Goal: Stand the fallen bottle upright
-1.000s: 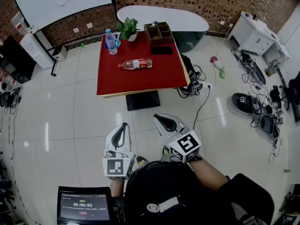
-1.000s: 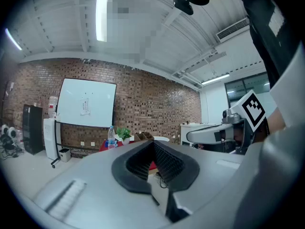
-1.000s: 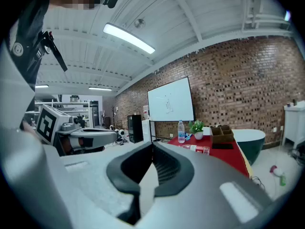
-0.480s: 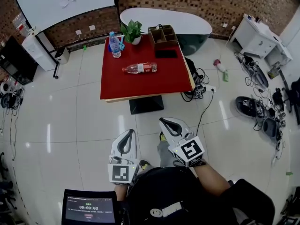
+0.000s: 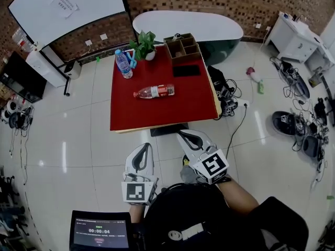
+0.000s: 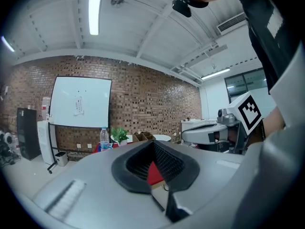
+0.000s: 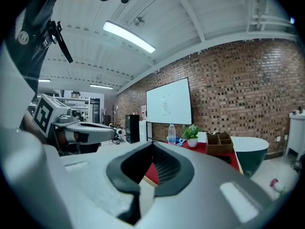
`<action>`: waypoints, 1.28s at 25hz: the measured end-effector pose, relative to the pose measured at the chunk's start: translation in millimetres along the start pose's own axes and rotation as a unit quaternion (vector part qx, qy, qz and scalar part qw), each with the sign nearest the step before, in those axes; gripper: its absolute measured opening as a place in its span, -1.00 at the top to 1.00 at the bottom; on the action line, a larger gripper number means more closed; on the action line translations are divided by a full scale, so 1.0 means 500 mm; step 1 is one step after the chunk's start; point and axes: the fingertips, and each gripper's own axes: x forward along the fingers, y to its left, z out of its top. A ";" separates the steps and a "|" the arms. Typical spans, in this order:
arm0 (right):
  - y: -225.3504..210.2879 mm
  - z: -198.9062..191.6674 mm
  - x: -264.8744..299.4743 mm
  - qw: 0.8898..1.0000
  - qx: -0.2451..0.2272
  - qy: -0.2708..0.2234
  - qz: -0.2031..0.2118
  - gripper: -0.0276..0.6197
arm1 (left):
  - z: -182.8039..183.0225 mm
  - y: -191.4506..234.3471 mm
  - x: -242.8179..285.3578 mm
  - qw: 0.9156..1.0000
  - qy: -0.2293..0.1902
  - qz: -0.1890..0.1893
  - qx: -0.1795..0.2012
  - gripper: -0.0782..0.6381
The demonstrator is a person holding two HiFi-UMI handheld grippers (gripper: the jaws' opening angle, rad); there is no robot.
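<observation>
The fallen bottle [image 5: 153, 91], clear with a red label, lies on its side near the middle of the red table [image 5: 157, 111]. Both grippers hang over the white floor short of the table's near edge, and neither touches anything. My left gripper [image 5: 141, 148] is shut and empty, its jaws meeting at the tip [image 6: 153, 142]. To its right, my right gripper [image 5: 185, 135] is also shut and empty [image 7: 152, 144]. Neither gripper view shows the fallen bottle; only a patch of red table appears through each jaw opening.
At the table's far side stand an upright water bottle [image 5: 123, 63], a potted plant [image 5: 145, 42] and a wooden organizer [image 5: 183, 47], with a black flat item [image 5: 186, 70] nearer. Cables and shoes [image 5: 293, 124] litter the floor at right. A whiteboard [image 5: 63, 7] stands behind.
The person has walked toward the table, so its near edge now lies closer to both grippers. Both grippers moved forward together and stayed shut.
</observation>
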 end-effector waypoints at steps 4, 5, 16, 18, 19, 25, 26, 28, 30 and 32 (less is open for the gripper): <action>-0.084 0.011 0.029 1.000 0.014 -0.005 0.010 0.90 | 0.022 -0.006 0.093 1.000 0.006 -0.004 0.016 0.77; -0.102 0.013 0.034 1.000 0.019 -0.004 0.012 0.90 | 0.029 -0.006 0.110 1.000 0.009 0.001 0.019 0.77; -0.263 0.026 0.103 0.992 0.098 -0.026 0.075 0.89 | 0.056 -0.010 0.270 0.997 0.046 0.046 0.034 0.77; -0.272 0.030 0.114 0.991 0.106 -0.028 0.079 0.89 | 0.054 -0.004 0.283 0.997 0.058 0.044 0.036 0.77; -0.275 0.032 0.122 0.990 0.108 -0.029 0.081 0.89 | 0.053 0.000 0.292 0.997 0.062 0.039 0.038 0.77; -0.252 0.026 0.134 0.992 0.098 -0.017 0.079 0.89 | 0.049 0.009 0.296 0.999 0.033 0.009 0.037 0.77; -0.250 0.023 0.139 0.992 0.097 -0.013 0.075 0.89 | 0.048 0.015 0.296 0.999 0.028 0.005 0.037 0.77; -0.245 0.019 0.151 0.994 0.091 -0.003 0.066 0.89 | 0.048 0.032 0.294 0.999 0.018 -0.001 0.035 0.77; -0.236 0.019 0.167 0.995 0.076 0.008 0.062 0.84 | 0.049 0.055 0.285 0.999 0.010 -0.002 0.031 0.77; -0.227 0.023 0.193 0.996 0.049 0.027 0.074 0.72 | 0.047 0.081 0.276 1.000 0.009 0.002 0.025 0.77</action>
